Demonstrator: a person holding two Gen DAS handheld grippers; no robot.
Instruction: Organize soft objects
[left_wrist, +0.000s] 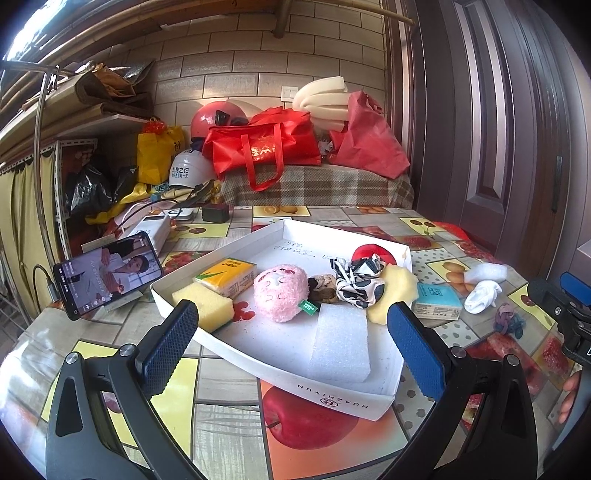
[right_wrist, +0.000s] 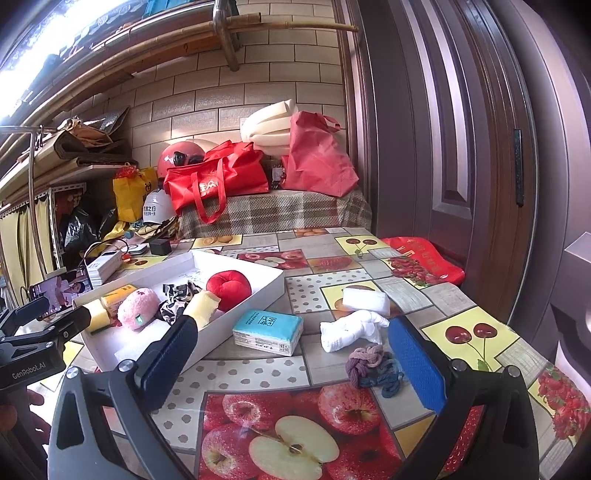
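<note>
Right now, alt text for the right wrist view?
The open right gripper hovers empty over a fruit-print table, where a teal tissue pack, white sock, white wad and knotted purple-blue hair tie lie loose. At left, a white box holds a red plush apple, pink plush and sponges.

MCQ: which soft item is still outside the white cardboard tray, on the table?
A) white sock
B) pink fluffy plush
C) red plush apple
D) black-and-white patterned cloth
A: the white sock lies on the fruit-print tablecloth to the right of the white cardboard tray, beside the teal tissue pack.
</note>
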